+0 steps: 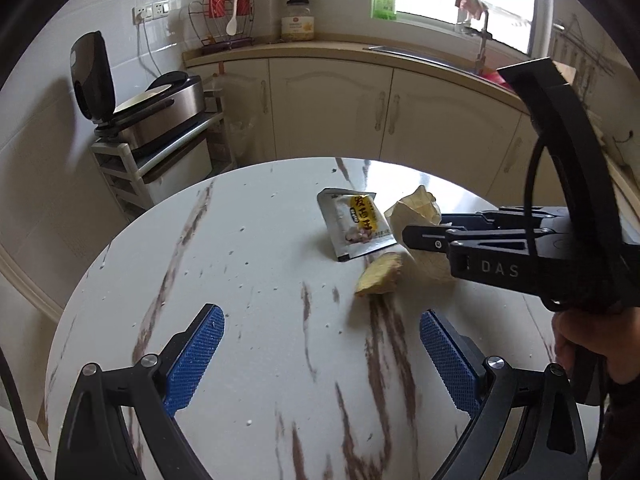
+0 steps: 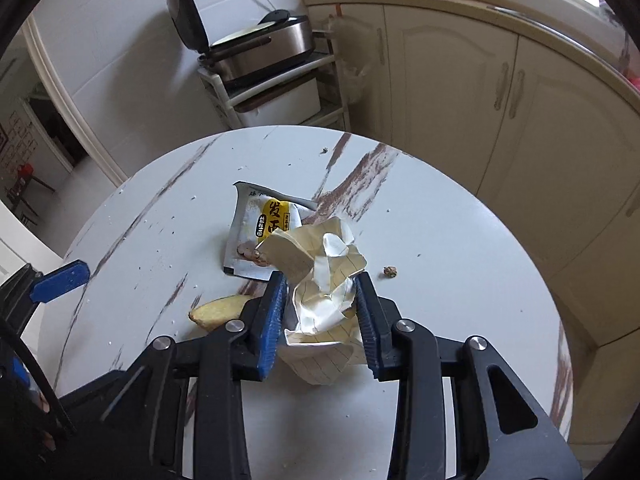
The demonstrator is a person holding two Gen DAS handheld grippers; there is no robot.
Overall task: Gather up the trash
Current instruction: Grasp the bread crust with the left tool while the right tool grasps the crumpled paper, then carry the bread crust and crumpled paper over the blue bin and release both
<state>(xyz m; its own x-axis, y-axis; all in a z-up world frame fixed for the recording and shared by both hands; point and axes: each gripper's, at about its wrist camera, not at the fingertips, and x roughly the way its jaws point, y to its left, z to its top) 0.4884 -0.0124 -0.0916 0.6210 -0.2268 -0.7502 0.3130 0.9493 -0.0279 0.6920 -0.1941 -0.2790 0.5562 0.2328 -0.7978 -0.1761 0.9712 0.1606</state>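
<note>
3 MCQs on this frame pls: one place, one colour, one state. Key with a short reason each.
1. Where does the snack wrapper lie?
A. on the round table
B. in the sink
C. on the floor

2. What colour are the gripper pads?
A. red
B. blue
C. green

3. What is the right gripper doing?
A. hanging open over bare table
B. closed on the crumpled paper
C. holding the ginger piece

Key: A, wrapper flat on the marbled top; B, blue ribbed pads in both views; B, pads press the paper's sides.
</note>
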